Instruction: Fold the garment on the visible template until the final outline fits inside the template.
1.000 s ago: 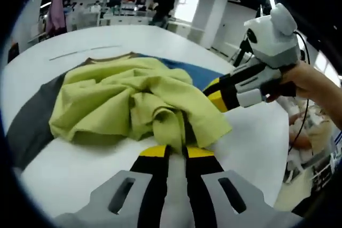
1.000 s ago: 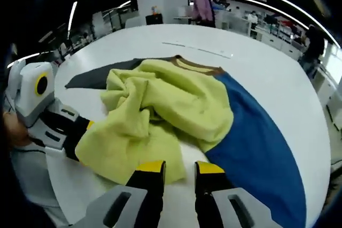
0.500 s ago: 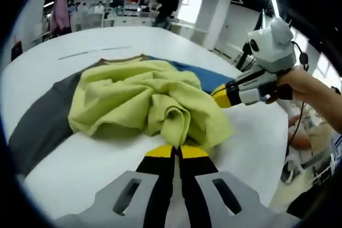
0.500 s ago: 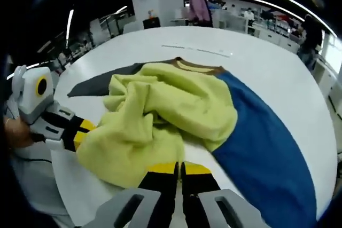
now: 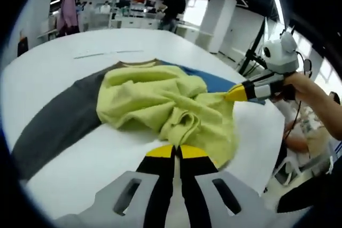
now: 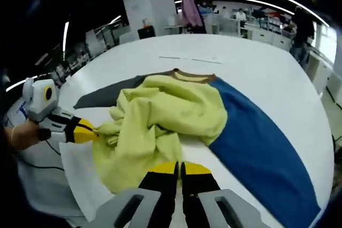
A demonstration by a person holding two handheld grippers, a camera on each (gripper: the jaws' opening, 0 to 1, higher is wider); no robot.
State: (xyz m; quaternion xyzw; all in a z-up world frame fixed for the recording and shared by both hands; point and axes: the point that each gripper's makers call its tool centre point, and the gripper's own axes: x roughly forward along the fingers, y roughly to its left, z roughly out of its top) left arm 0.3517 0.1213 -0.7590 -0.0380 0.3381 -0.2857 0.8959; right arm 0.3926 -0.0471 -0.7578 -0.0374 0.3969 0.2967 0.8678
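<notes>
Both tongs are clamped on the hem of the yellow-green sweatshirt: the left gripper has its jaws pressed together on cloth at 6 o'clock of the left gripper view, and the right gripper does the same at 6 o'clock of its own view. A second ago both pairs of jaws stood apart just short of the hem; half a second ago they had closed, and since then the hem has been drawn out toward the near table edge, the bunched cloth stretching flatter.

The white table spreads wide and bare toward 12 o'clock in both views, with room on every side of the garment. Beneath the sweatshirt lie the template's two halves, the grey panel toward 9 o'clock and the blue panel toward 4 o'clock in the right gripper view. The hem's corner overhangs the table edge at 4 o'clock in the left gripper view.

A hand holds the right gripper level at 3 o'clock there.
</notes>
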